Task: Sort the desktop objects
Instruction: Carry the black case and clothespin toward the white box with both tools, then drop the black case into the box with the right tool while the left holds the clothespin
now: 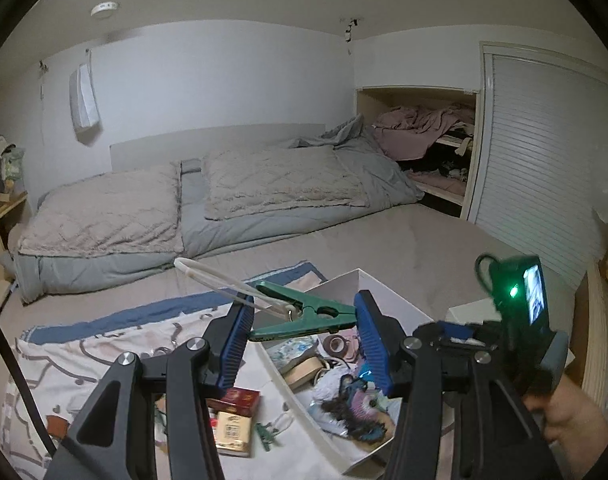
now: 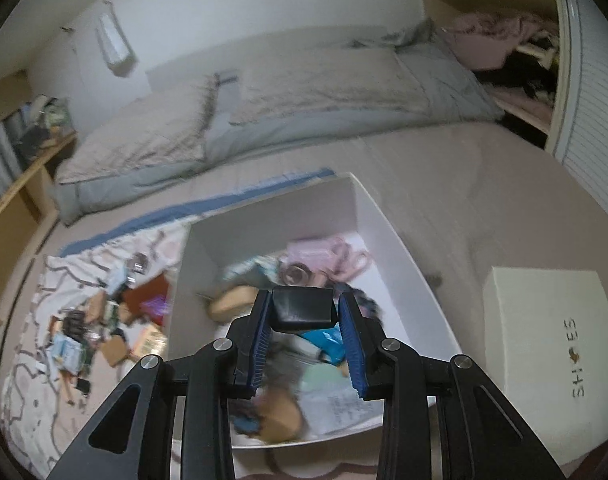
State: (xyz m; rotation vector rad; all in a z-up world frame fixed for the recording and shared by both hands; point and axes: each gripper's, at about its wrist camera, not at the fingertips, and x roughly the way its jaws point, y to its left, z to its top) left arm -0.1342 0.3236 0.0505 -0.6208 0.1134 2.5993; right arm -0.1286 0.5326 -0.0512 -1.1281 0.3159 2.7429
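Two claws, each loaded. Left claw pinches a green clip end to end, white loop trailing, over the near-left wall of the white box. Right claw clamps a black block above the box interior. Judgement: drop each low and well inside the walls; loop may snag the pad, so free it first.
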